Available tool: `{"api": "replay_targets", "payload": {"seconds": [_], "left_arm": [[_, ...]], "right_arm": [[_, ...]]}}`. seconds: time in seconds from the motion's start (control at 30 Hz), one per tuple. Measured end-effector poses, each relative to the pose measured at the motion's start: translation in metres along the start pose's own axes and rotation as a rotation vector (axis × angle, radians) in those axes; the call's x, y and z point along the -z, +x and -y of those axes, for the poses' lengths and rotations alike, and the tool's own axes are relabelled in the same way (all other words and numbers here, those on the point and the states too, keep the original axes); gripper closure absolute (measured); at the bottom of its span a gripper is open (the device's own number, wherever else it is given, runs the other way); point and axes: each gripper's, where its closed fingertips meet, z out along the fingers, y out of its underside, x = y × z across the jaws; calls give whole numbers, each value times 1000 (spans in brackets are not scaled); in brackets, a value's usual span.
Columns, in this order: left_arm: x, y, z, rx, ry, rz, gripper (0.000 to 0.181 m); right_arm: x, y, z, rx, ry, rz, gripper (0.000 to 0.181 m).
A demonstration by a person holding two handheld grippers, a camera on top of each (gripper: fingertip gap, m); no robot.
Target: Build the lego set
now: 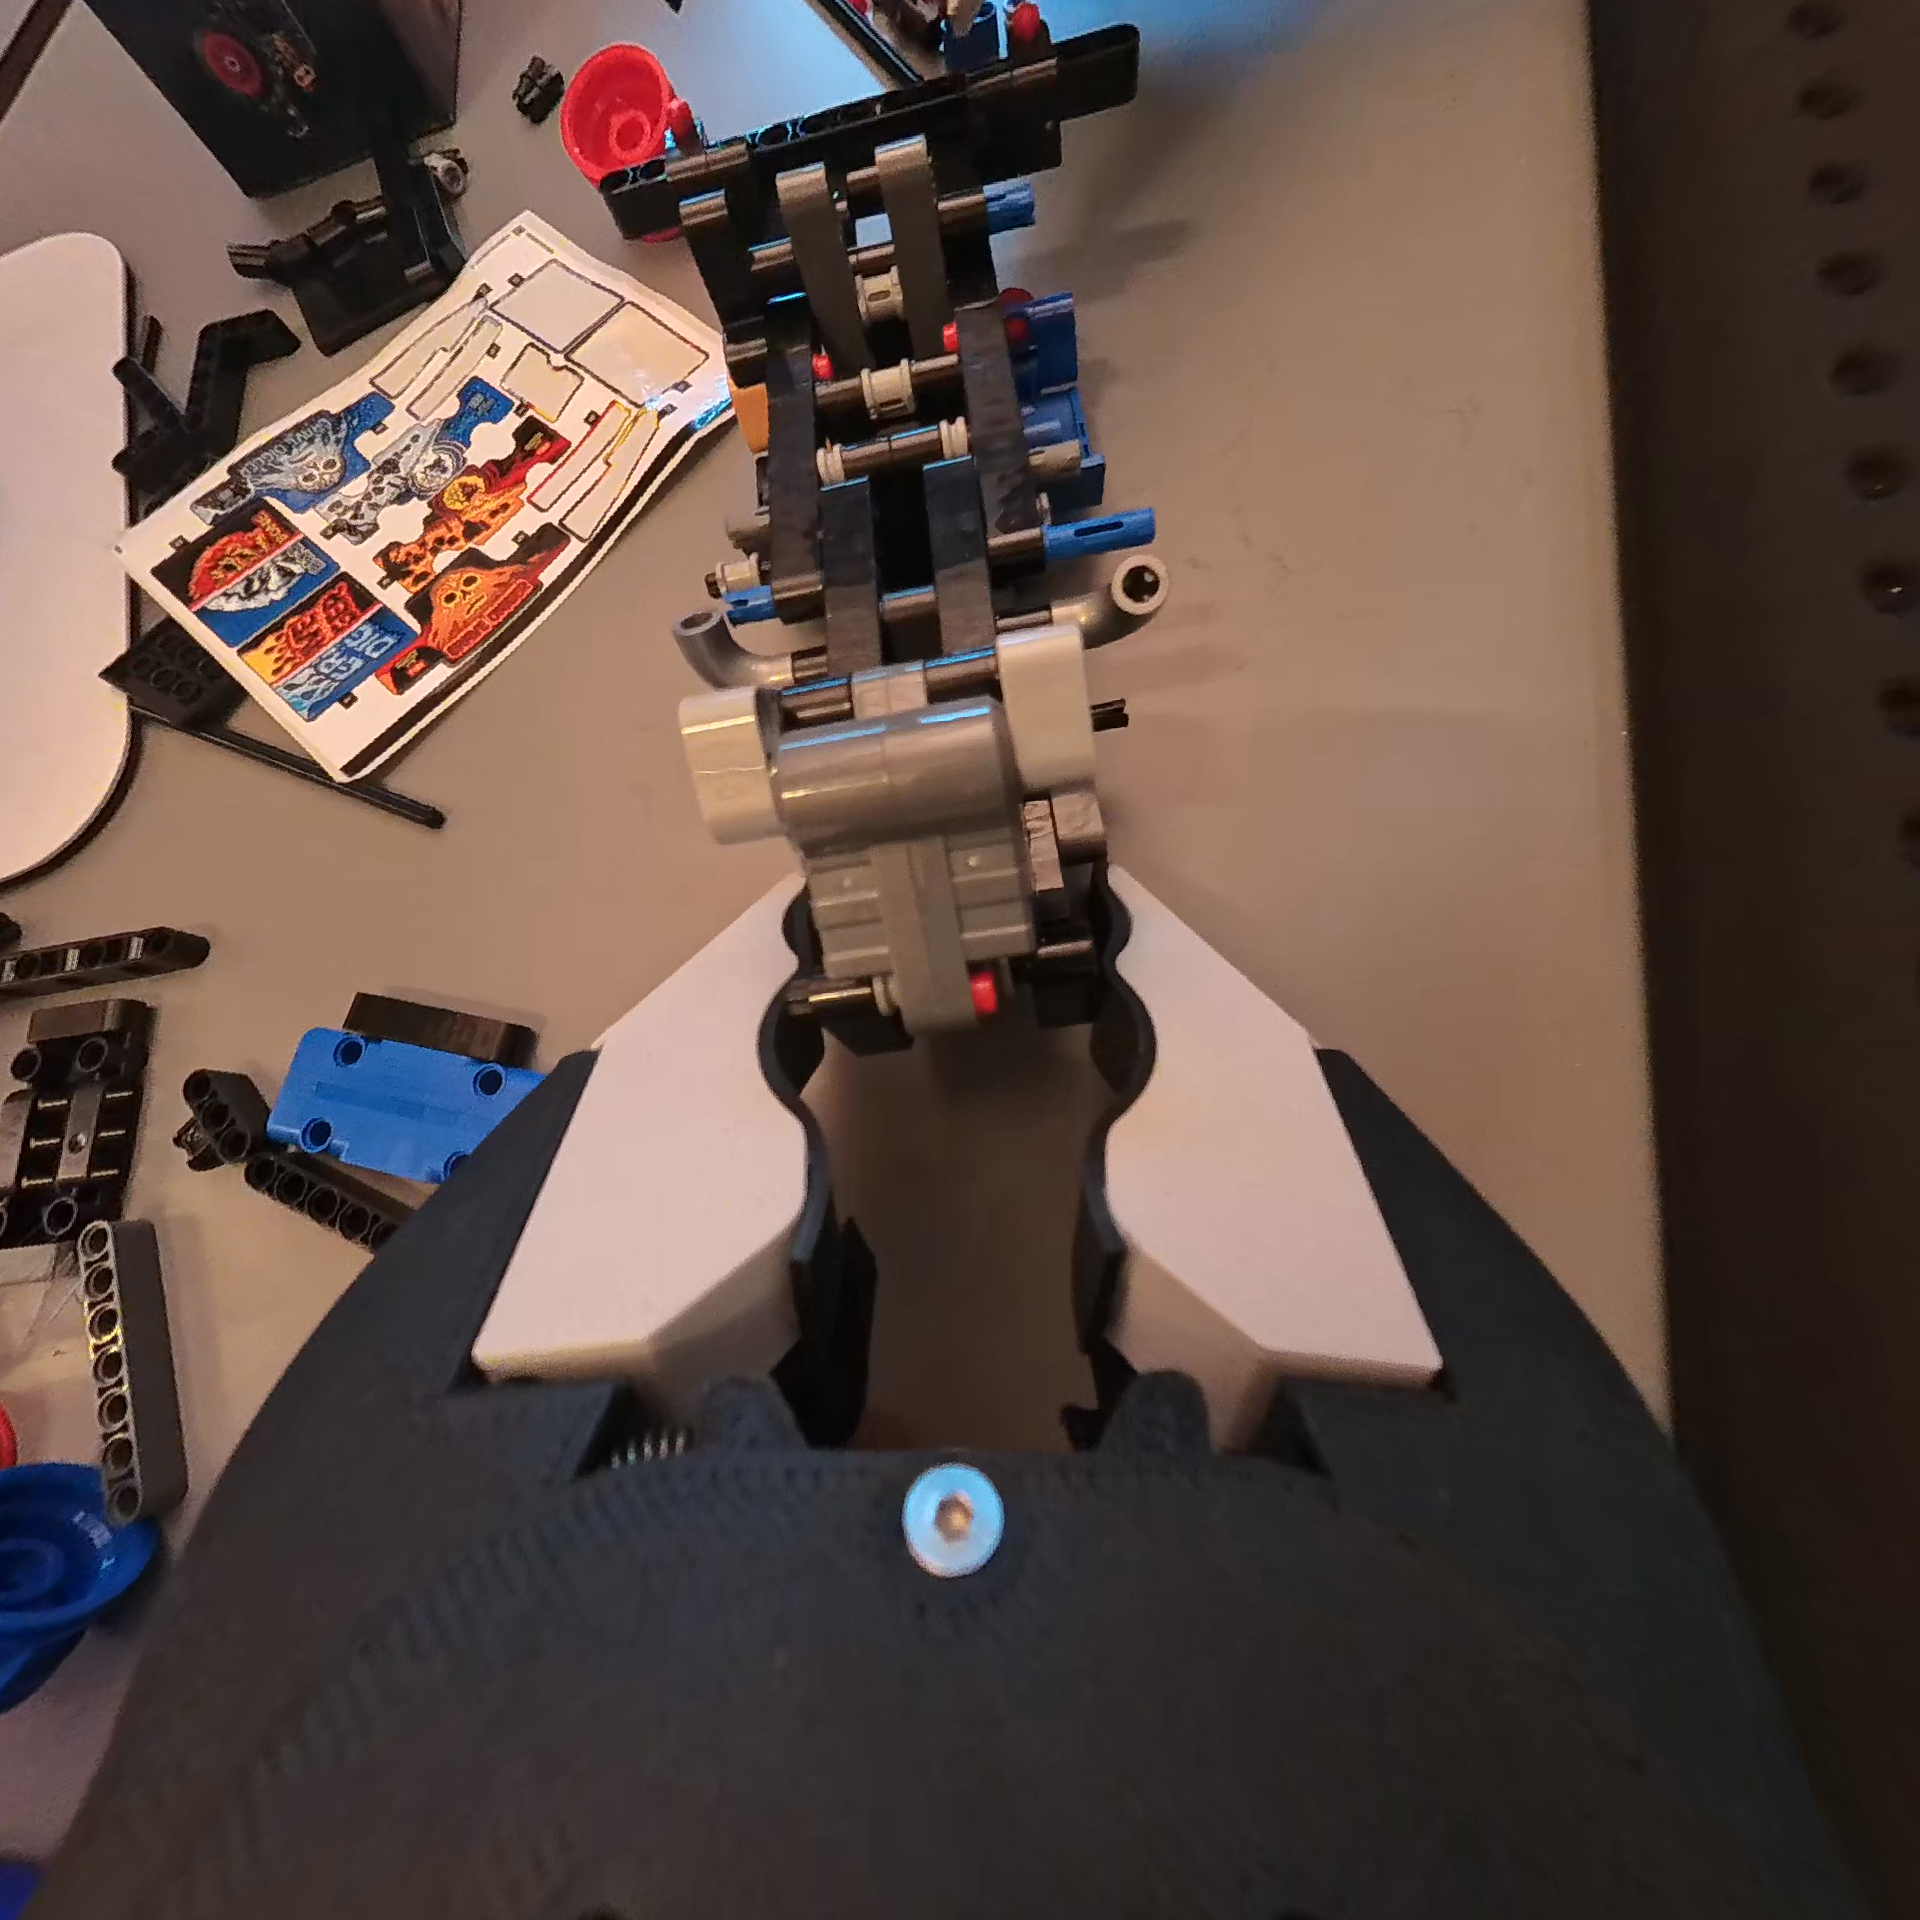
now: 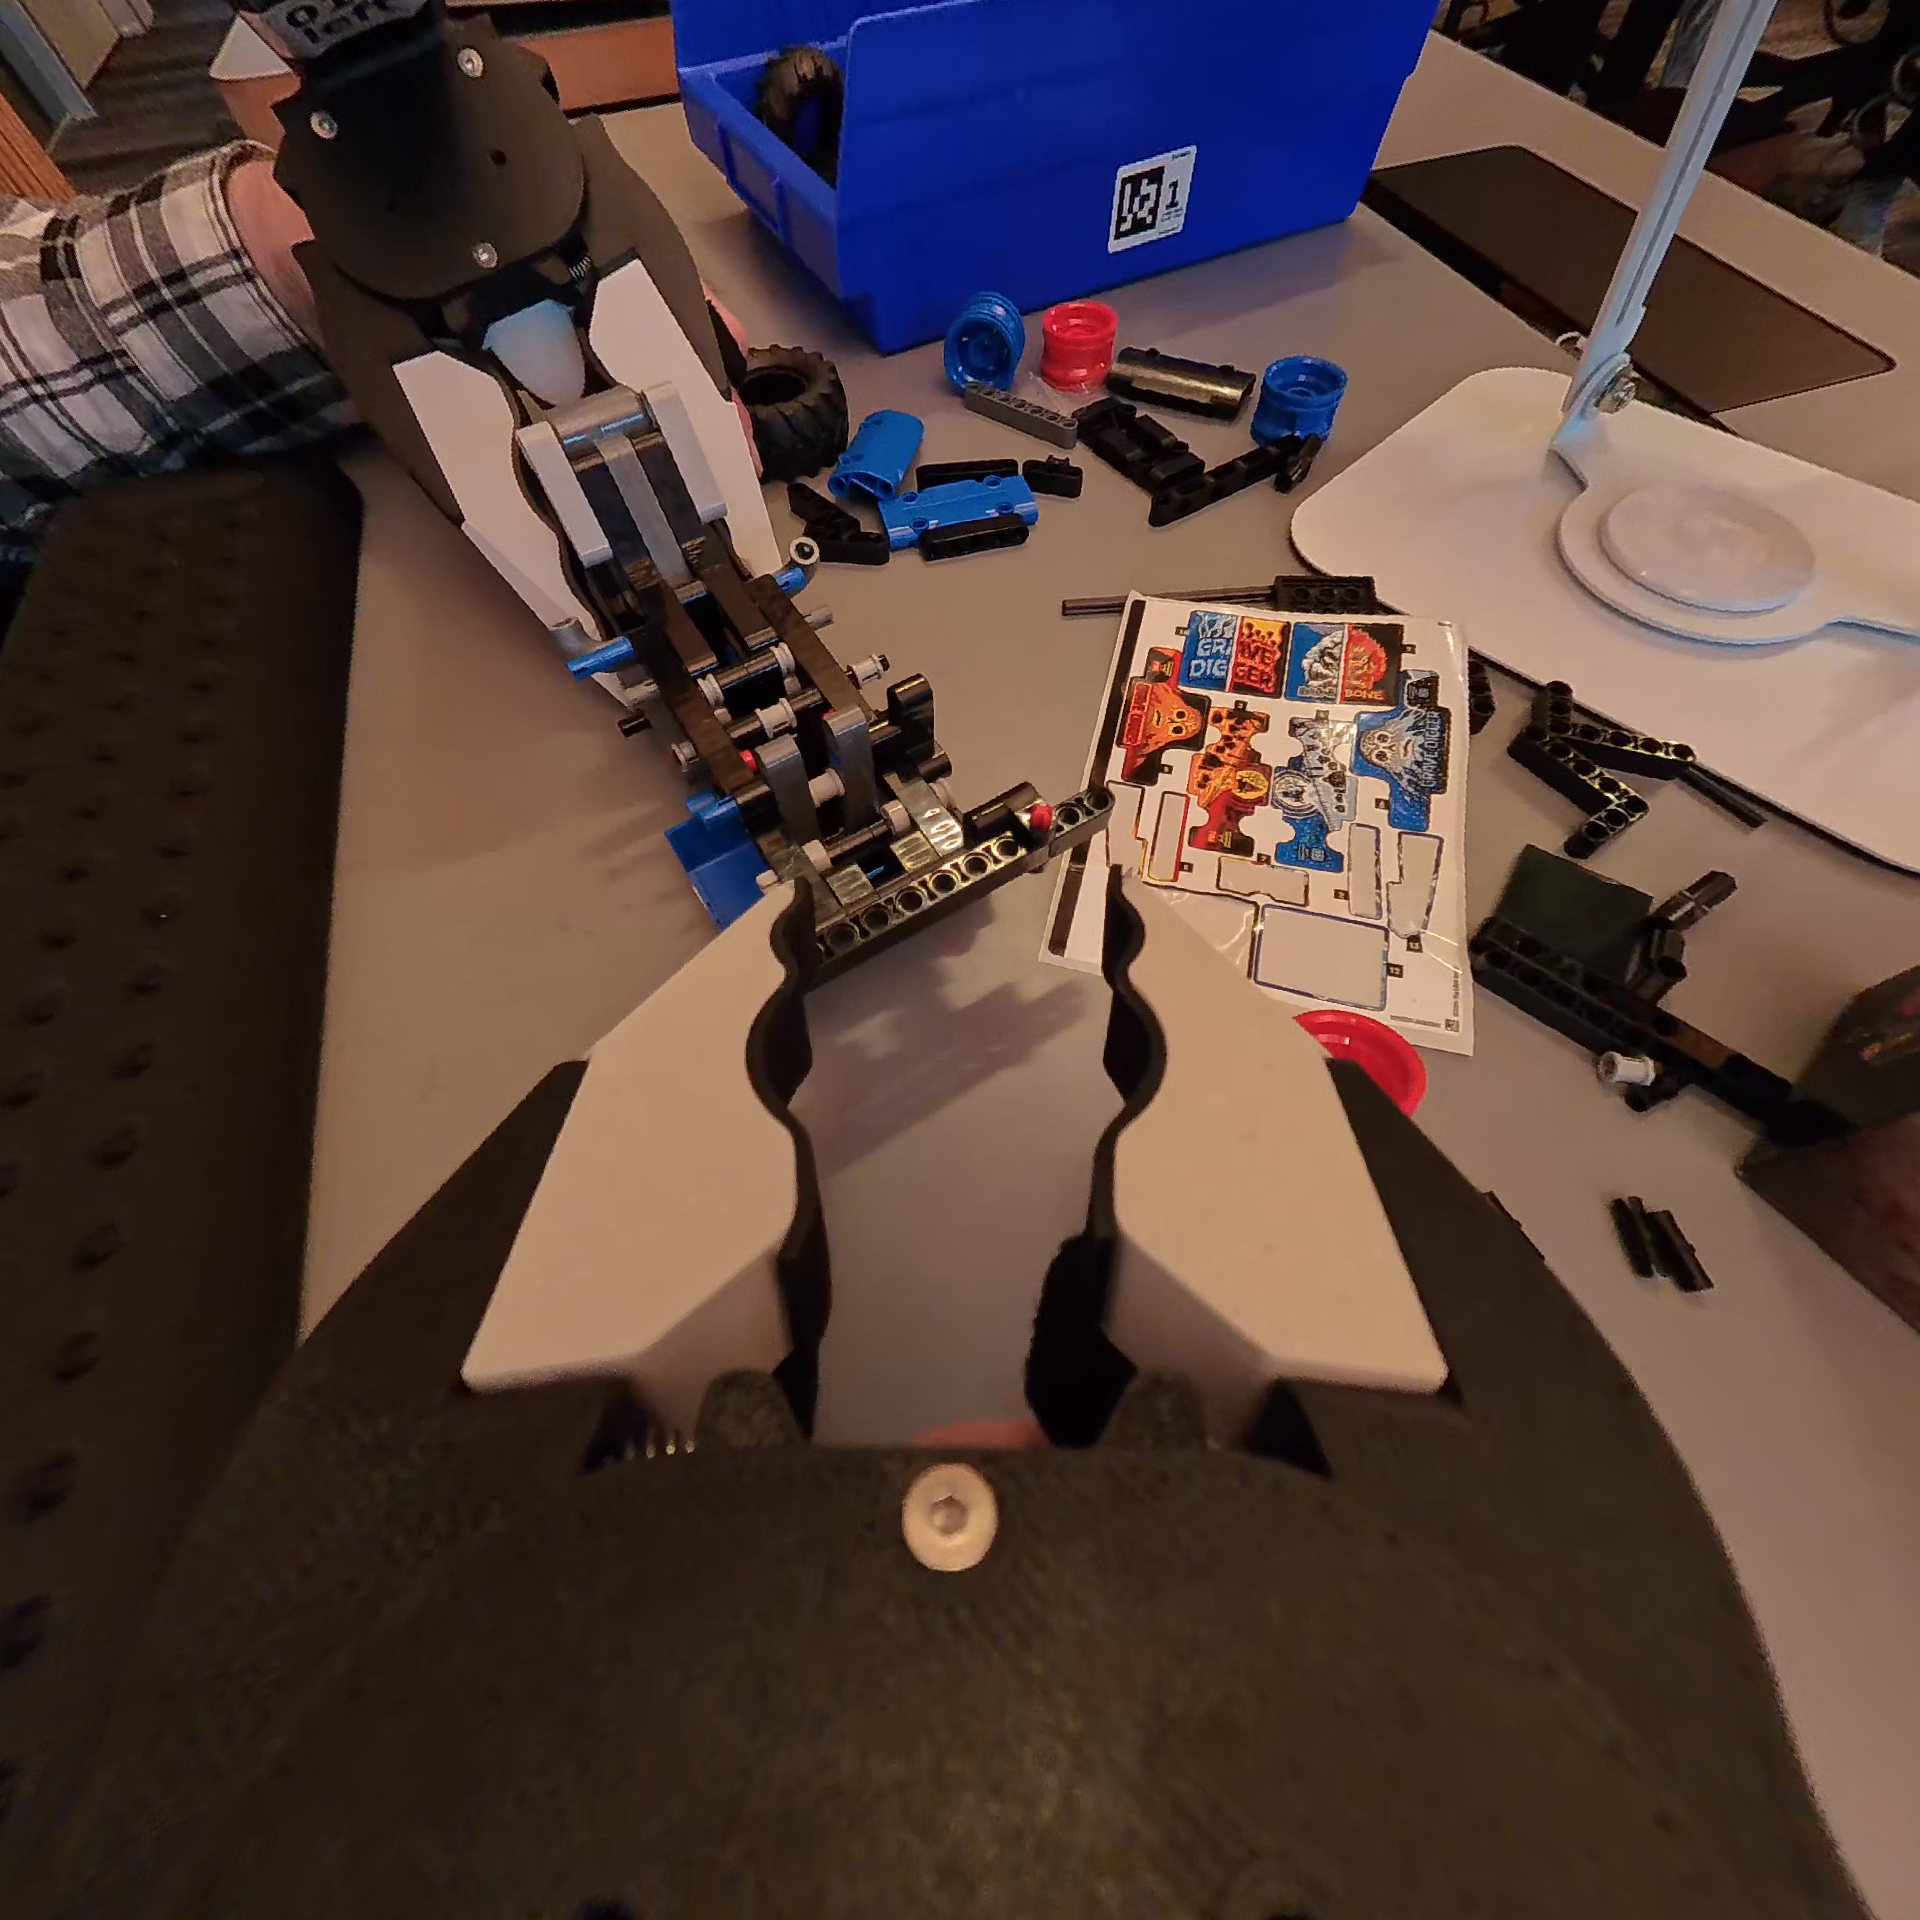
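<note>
Both views are dim with a warm cast. A cool bluish glow falls on the tabletop (image 1: 1299,312) at the upper centre of the left wrist view. The sticker sheet (image 2: 1288,790) shows glare patches. The right claw (image 2: 951,935) casts soft shadows on the tabletop. Wide-angle distortion bends the frame edges. Bottom foregrounds are soft; the upper corners blur.

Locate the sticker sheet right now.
The sticker sheet lies flat on the table, right of the lego chassis in the right wrist view, near the white lamp base.
</note>
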Motion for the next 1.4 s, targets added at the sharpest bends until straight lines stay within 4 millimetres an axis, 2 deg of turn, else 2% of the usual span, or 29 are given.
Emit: {"api": "replay_targets", "payload": {"seconds": [0.27,0.5,0.57,0.73,0.83,0.93,1.17,1.4], "left_arm": [[3,-7,-4,22,-11,24,133],[8,-11,-10,31,-32,34,132],[9,-12,-11,36,-39,37,132],[13,-14,-12,47,-41,46,125],[15,-15,-12,53,-35,47,124],[15,-15,-12,48,-32,51,127],[15,-14,-11,88,-10,24,139],[17,-12,-5,135,-1,10,139]], "right_arm": [[2,7,-4,-13,-4,-12,128],[11,13,1,6,9,-57,129],[21,20,5,3,28,-89,131],[61,48,22,-56,142,-220,144],[78,61,17,-52,137,-298,145],[87,65,16,-62,148,-323,146],[87,73,3,-69,103,-349,146],[82,64,6,-55,114,-299,146]]}}
